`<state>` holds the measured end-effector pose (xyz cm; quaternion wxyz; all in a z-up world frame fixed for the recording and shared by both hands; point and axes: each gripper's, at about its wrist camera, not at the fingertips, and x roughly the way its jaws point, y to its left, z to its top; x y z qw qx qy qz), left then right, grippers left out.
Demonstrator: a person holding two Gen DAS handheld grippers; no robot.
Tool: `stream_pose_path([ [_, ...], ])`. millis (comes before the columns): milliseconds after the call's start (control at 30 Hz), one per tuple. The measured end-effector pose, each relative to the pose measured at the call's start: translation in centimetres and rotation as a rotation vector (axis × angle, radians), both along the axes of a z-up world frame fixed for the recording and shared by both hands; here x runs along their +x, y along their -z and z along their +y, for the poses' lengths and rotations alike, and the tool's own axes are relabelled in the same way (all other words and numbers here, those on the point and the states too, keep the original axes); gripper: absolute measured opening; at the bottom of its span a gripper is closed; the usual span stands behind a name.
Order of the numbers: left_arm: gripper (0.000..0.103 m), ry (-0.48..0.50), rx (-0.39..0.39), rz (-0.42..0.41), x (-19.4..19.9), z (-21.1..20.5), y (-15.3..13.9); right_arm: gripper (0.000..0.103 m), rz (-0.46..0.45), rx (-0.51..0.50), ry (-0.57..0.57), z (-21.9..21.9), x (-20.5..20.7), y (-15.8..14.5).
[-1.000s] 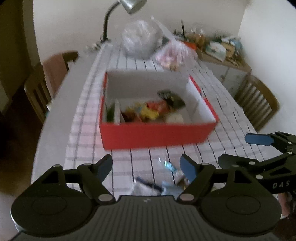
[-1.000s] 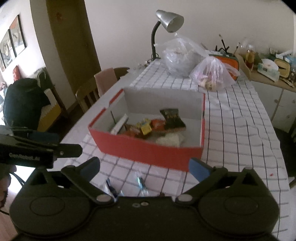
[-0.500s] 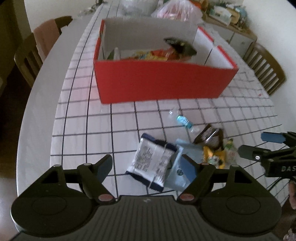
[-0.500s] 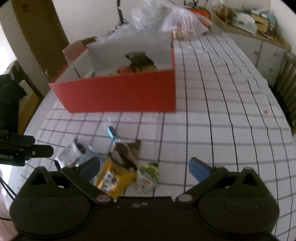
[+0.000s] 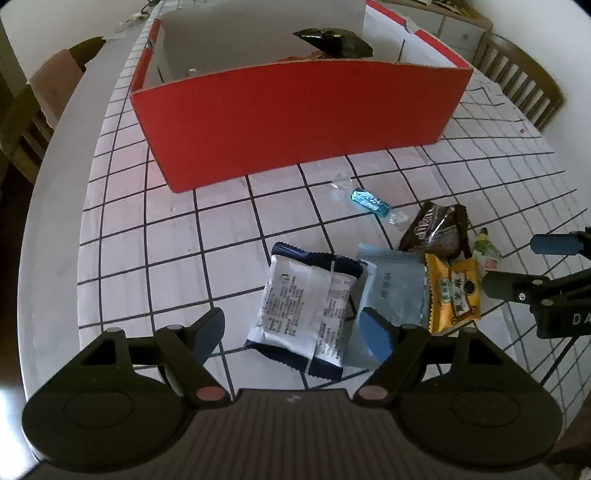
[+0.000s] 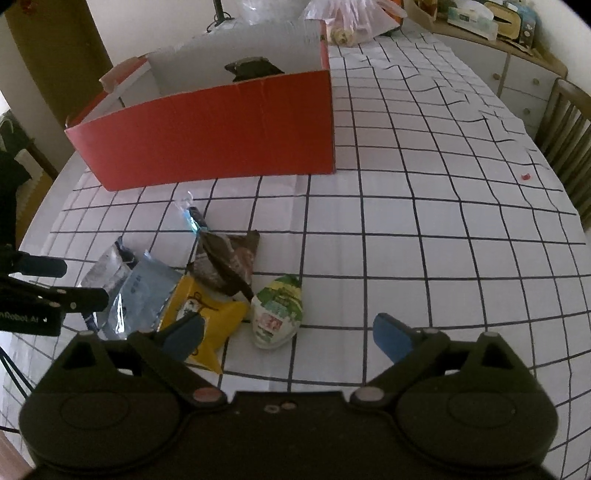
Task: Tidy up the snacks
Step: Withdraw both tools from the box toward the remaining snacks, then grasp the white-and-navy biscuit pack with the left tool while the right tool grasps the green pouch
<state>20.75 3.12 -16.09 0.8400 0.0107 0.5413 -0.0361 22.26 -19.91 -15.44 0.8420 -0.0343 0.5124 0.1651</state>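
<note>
A red box (image 5: 295, 122) with snacks inside stands on the checked tablecloth (image 5: 177, 236). In front of it lie loose snacks: a blue candy (image 5: 369, 201), a brown packet (image 5: 436, 230), a light blue packet (image 5: 395, 288) and a yellow packet (image 5: 454, 291). My left gripper (image 5: 291, 328) hovers open over a white and navy packet (image 5: 306, 306), its pads clear of it. My right gripper (image 6: 288, 334) is closing its wide jaws around a green and white packet (image 6: 277, 314), and its pads stand apart from the packet.
Wooden chairs (image 5: 517, 74) stand at both sides of the table. Plastic bags (image 6: 351, 22) sit behind the box, and a cluttered sideboard (image 6: 498, 40) is at the back right. The table's bare left edge (image 5: 48, 221) curves close to my left gripper.
Both grippers have come down and tipped toward the table. The loose snacks, barely in view a second ago, now lie between and ahead of the fingers. The box has slid up the frames.
</note>
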Motion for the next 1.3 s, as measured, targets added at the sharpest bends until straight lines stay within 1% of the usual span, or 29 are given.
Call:
stream_pose_path([
  [167, 0.08, -0.001, 0.017, 0.017, 0.9, -0.2, 0.9, 0.095, 0.0, -0.022, 0.009, 0.1, 0.5, 0.7],
  [300, 0.08, -0.014, 0.021, 0.031, 1.5, -0.2, 1.4, 0.093, 0.011, -0.013, 0.024, 0.0, 1.1, 0.8],
  [433, 0.08, -0.017, 0.021, 0.038, 1.8, -0.3, 1.9, 0.088, 0.02, 0.005, 0.05, -0.2, 1.7, 0.9],
  [500, 0.08, -0.019, 0.024, 0.041, 1.8, -0.3, 2.1, 0.083, 0.022, -0.002, 0.063, -0.5, 1.8, 0.8],
  [600, 0.079, -0.028, 0.019, 0.042, 1.9, -0.2, 2.1, 0.082, 0.025, -0.028, 0.057, -0.5, 1.8, 1.1],
  [667, 0.078, -0.03, 0.017, 0.041, 1.9, -0.2, 2.2, 0.08, 0.028, -0.047, 0.038, -0.1, 1.7, 1.3],
  [800, 0.073, -0.029, 0.025, 0.039, 2.0, -0.5, 2.1, 0.079, 0.014, -0.076, 0.011, 0.9, 1.6, 1.4],
  [867, 0.069, -0.028, 0.028, 0.038, 2.0, -0.6, 2.1, 0.078, -0.001, -0.114, -0.009, 1.7, 1.4, 1.6],
  [900, 0.067, -0.027, 0.029, 0.037, 1.9, -0.6, 2.1, 0.076, -0.009, -0.131, -0.019, 2.0, 1.3, 1.7],
  [933, 0.064, -0.023, 0.029, 0.034, 1.9, -0.7, 2.0, 0.072, -0.019, -0.139, -0.03, 2.2, 1.1, 1.6],
  [1067, 0.052, -0.017, 0.027, 0.029, 1.7, -0.9, 1.8, 0.06, -0.03, -0.135, -0.052, 2.6, 0.7, 1.3],
  [1167, 0.048, -0.025, 0.023, 0.028, 1.6, -0.8, 1.7, 0.052, -0.033, -0.127, -0.059, 2.6, 0.5, 1.2],
  [1233, 0.048, -0.041, 0.019, 0.028, 1.5, -0.7, 1.6, 0.044, -0.037, -0.125, -0.062, 2.6, 0.5, 1.0],
  [1267, 0.047, -0.049, 0.016, 0.028, 1.5, -0.6, 1.6, 0.042, -0.039, -0.122, -0.061, 2.5, 0.4, 1.0],
  [1300, 0.047, -0.058, 0.015, 0.028, 1.4, -0.7, 1.5, 0.036, -0.04, -0.12, -0.057, 2.4, 0.4, 0.9],
])
